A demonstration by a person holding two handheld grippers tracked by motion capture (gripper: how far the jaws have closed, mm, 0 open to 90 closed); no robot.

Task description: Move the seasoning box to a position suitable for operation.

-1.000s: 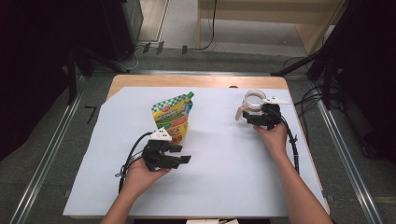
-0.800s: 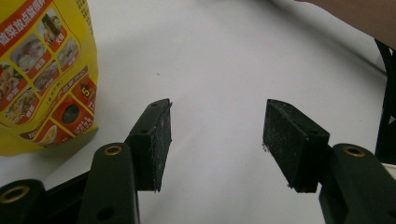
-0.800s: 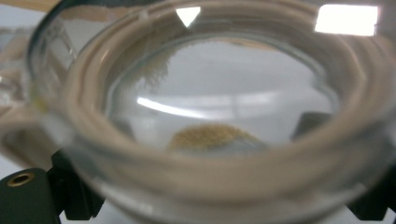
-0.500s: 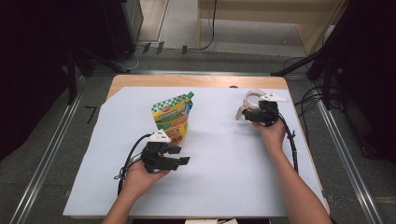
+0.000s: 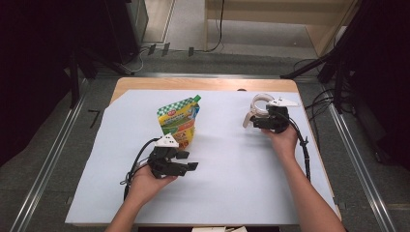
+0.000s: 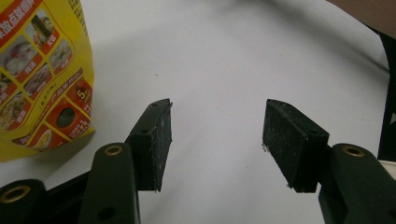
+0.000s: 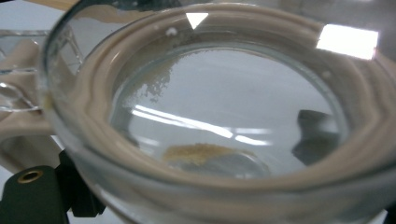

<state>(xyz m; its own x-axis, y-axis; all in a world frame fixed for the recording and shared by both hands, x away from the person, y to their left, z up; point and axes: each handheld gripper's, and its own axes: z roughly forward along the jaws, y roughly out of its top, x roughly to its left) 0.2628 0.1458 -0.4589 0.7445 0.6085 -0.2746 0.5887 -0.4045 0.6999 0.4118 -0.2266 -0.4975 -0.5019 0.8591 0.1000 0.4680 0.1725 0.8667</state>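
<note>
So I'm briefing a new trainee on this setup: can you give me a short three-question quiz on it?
1. True or false: the left tool grips the yellow pouch.
2. Which tool is at the clear glass jar?
3. The pouch is: A) standing upright, B) lying flat, C) lifted off the white sheet.

Key: 1. False; its jaws are open, beside the pouch. 2. The right tool. 3. A.

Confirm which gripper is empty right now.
The left gripper: its fingers stand apart over bare white sheet beside the pouch. The right gripper is against a glass jar.
</note>
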